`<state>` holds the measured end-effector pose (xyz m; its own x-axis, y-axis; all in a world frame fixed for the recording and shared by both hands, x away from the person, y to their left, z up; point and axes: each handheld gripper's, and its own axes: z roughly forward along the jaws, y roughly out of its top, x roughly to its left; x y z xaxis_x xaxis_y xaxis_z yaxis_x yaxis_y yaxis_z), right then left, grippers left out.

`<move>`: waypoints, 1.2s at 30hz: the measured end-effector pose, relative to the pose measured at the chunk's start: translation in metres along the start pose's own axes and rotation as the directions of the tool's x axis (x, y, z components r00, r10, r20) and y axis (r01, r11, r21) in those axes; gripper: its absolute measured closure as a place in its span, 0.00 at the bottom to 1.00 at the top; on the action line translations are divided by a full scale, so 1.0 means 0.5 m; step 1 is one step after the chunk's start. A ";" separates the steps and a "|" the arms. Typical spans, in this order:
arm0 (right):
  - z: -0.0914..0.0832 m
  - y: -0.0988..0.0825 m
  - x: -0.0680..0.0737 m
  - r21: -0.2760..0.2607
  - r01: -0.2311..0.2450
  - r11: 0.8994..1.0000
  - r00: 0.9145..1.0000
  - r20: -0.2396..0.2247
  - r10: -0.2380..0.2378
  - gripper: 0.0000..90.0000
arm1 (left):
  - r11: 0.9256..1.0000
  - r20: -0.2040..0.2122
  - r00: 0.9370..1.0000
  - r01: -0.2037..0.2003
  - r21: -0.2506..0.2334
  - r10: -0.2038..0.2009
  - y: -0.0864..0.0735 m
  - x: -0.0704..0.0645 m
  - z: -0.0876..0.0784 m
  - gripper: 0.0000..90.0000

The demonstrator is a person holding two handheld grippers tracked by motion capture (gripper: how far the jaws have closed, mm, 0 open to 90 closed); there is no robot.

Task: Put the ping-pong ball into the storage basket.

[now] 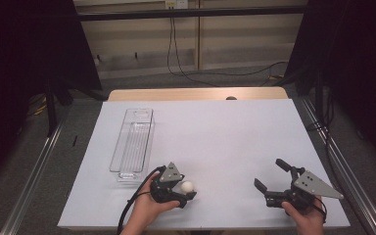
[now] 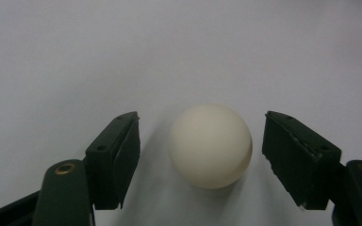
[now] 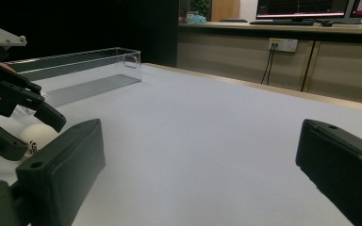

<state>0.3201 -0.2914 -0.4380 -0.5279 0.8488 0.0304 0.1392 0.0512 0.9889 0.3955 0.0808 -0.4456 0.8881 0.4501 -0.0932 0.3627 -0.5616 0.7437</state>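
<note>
A white ball (image 1: 187, 186) rests on the white table sheet near the front left. My left gripper (image 1: 186, 189) is open around it, one jaw on each side. In the left gripper view the ball (image 2: 210, 146) sits between the fingers (image 2: 118, 155) with a gap on both sides. My right gripper (image 1: 269, 173) is open and holds nothing; it lies low near the front right and points left. In the right gripper view its jaws frame bare sheet, and the ball (image 3: 37, 134) shows far left between the other gripper's fingers (image 3: 52, 117).
A long clear plastic bin (image 1: 133, 142) stands empty on the left of the sheet (image 1: 215, 132), just beyond the left gripper; it also appears as the bin (image 3: 75, 70) in the right gripper view. A black cable (image 1: 127, 210) trails off the front edge.
</note>
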 end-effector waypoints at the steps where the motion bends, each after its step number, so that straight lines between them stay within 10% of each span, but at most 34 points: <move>1: 0.000 0.000 0.000 0.000 0.002 1.000 1.000 0.000 -0.002 0.02 | 1.000 -0.007 1.000 -0.001 0.008 0.001 0.001 0.000 -0.001 0.34; 36: -0.001 0.001 0.000 -0.005 -0.006 1.000 1.000 0.003 0.006 0.02 | 0.999 0.040 0.999 0.018 0.033 -0.019 -0.001 0.004 0.008 0.57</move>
<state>0.3194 -0.2916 -0.4371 -0.5246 0.8506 0.0357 0.1379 0.0435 0.9895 0.3982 0.0793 -0.4489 0.8915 0.4329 -0.1338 0.3878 -0.5763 0.7193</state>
